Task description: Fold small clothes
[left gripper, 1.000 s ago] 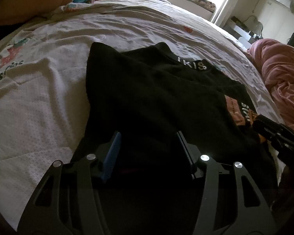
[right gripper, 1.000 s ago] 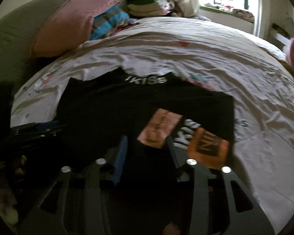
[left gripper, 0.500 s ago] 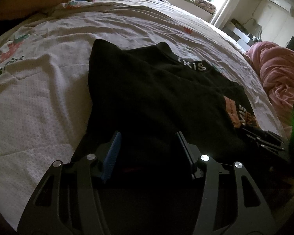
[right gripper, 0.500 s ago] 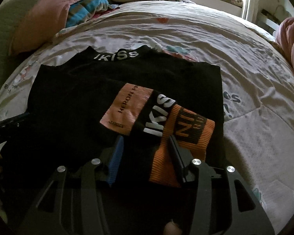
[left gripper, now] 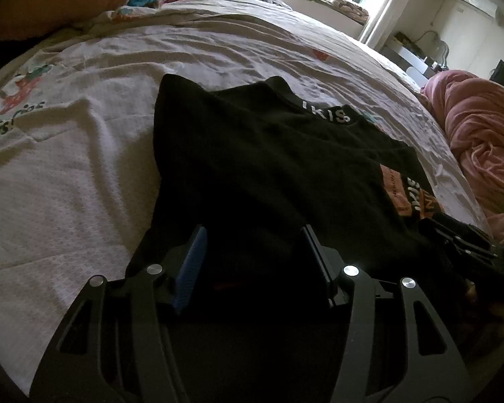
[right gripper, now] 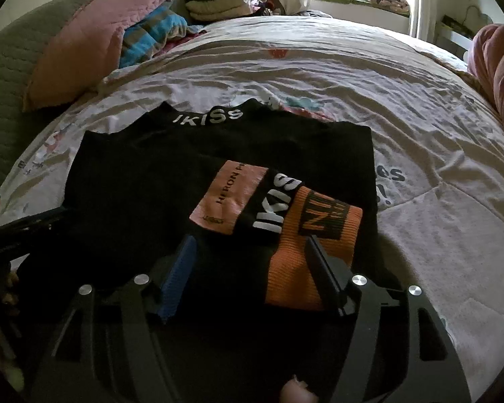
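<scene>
We see the black top (right gripper: 158, 181) lying flat on the bed (right gripper: 352, 77), orange cuff (right gripper: 305, 255) folded over it. Right gripper (right gripper: 248, 268) jaws have just been opening, spread over the cuff, not pinching. Left gripper (left gripper: 252, 255) jaws spread over the hem; grip unclear.

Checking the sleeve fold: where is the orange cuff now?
Right wrist view: the orange cuff lies on the black top, lower right, beside the pink patch.
</scene>
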Demonstrator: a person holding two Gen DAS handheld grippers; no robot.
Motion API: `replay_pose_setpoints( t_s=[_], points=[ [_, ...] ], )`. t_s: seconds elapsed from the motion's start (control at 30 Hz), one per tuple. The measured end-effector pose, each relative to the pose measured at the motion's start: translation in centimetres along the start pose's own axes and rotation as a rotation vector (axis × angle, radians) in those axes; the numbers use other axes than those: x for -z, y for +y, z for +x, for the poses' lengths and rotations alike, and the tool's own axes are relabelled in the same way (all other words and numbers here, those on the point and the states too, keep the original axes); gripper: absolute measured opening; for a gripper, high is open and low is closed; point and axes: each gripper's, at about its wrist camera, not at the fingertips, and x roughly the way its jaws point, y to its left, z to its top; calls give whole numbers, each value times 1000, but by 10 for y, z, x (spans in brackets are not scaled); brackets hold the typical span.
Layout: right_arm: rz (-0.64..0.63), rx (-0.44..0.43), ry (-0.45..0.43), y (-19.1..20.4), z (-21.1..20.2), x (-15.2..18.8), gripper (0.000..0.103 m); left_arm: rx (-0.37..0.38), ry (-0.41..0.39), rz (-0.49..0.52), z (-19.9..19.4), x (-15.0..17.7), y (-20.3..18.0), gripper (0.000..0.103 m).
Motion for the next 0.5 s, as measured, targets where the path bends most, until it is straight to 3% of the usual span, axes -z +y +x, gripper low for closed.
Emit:
replay_pose_setpoints(
  t_s=[0.07,0.13,0.3,0.37,0.47,0.5],
  points=[
    [-1,-2,-4,1,-2,0,68,6,-2,0,-1,0,0,53],
    [-2,-4,-14,2,-5,1,78,11,-9,7,-5,0,-3,56],
    [1,-10,-37,3,-13,-1,80,5,-23,16,-11,1,-6,61],
    [-1,-6,-37,4,-15,-1,88,-6,-24,19,-12,1,-7,67],
    [-7,-5,-44,5,-17,-1,90,-8,-36,25,-17,1,-10,70],
    [-8,-4,-45,6,-18,-1,91,-10,-41,25,-19,1,-10,76]
  ],
)
